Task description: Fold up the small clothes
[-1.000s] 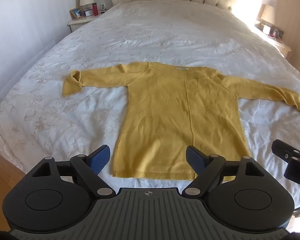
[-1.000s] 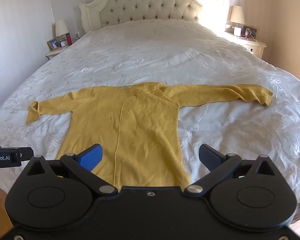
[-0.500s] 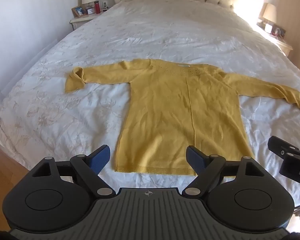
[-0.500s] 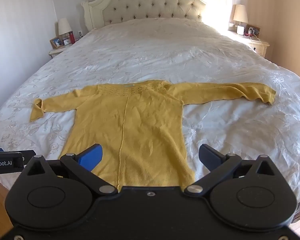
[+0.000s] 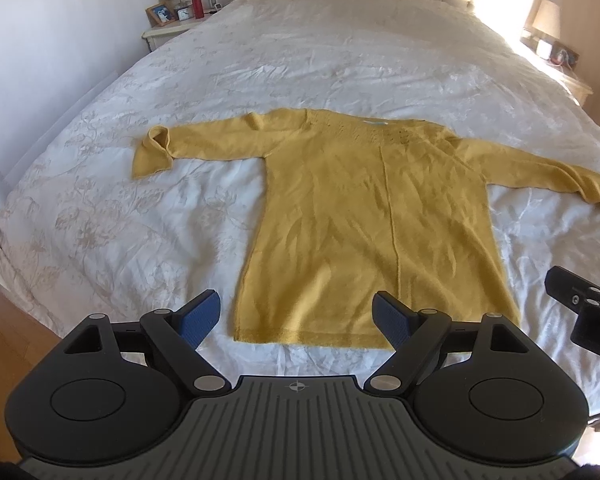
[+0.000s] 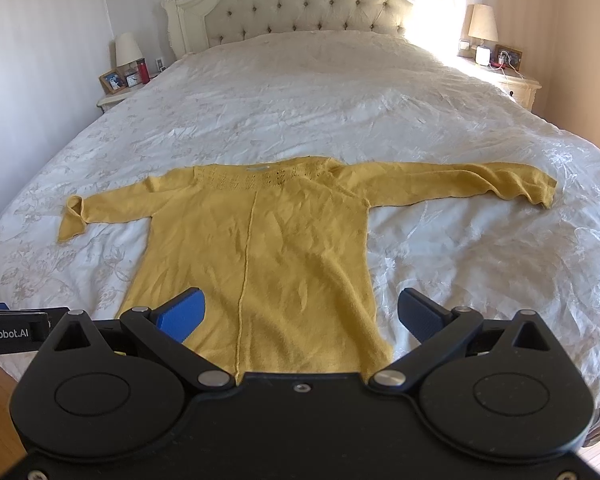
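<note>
A small yellow knit sweater (image 5: 376,216) lies flat on the white bed, sleeves spread out to both sides, hem toward me; it also shows in the right wrist view (image 6: 260,248). Its left cuff (image 5: 152,152) is turned over on itself. My left gripper (image 5: 296,316) is open and empty, held above the hem at the bed's near edge. My right gripper (image 6: 300,312) is open and empty, above the sweater's lower right part. Part of the right gripper shows at the right edge of the left wrist view (image 5: 580,312).
The white embroidered bedspread (image 6: 340,100) covers a wide bed with a tufted headboard (image 6: 300,4). Nightstands with lamps stand at the left (image 6: 120,88) and the right (image 6: 508,76). Wooden floor (image 5: 4,320) shows at the near left.
Both grippers have pulled back and risen a little, so the sweater sits further up in both views and its hem shows whole. Both stay open. The sweater has not moved.
</note>
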`<state>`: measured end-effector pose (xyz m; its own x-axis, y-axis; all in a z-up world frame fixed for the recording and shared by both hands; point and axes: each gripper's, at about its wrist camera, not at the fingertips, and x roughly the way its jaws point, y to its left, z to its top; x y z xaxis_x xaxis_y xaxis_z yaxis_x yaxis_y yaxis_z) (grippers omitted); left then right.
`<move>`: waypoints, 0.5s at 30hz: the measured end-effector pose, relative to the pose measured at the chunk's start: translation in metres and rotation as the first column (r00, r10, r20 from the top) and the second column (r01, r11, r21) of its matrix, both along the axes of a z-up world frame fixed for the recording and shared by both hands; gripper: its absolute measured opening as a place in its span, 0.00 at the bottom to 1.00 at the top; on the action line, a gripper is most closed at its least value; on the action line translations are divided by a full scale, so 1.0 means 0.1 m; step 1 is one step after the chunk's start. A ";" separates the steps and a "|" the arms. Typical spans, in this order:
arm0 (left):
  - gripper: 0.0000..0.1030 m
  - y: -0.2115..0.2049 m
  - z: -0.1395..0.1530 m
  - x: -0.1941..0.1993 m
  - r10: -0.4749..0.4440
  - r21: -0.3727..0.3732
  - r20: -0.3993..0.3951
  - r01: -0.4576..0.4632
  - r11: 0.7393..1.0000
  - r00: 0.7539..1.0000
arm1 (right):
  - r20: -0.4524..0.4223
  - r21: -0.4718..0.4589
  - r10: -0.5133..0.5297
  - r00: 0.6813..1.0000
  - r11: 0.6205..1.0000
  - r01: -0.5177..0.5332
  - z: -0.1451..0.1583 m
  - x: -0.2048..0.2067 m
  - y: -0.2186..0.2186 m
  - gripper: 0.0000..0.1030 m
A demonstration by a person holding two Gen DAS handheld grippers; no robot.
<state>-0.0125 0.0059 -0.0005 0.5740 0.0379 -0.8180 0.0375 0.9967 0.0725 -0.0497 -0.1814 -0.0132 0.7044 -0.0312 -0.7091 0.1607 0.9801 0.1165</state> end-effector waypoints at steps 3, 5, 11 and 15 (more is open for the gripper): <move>0.81 0.01 -0.02 0.03 0.005 0.002 -0.002 -0.005 1.000 1.000 | -0.005 0.000 0.003 1.000 1.000 -0.003 -0.01 0.04 0.00 0.99; 0.81 0.02 -0.02 0.02 0.003 0.001 -0.002 -0.003 1.000 1.000 | -0.006 0.002 0.004 1.000 1.000 -0.004 -0.02 0.05 0.01 0.99; 0.81 0.01 -0.03 0.02 0.004 0.001 -0.002 -0.004 1.000 1.000 | -0.008 0.007 0.009 1.000 1.000 -0.009 -0.04 0.09 0.00 0.99; 0.81 0.01 -0.02 0.03 0.003 0.000 -0.003 -0.003 1.000 1.000 | -0.009 0.009 0.008 1.000 1.000 -0.008 -0.04 0.10 0.00 0.99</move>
<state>-0.0096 0.0066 -0.0027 0.5710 0.0394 -0.8200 0.0352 0.9967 0.0725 -0.0396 -0.1810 -0.0174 0.6983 -0.0193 -0.7155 0.1540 0.9803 0.1238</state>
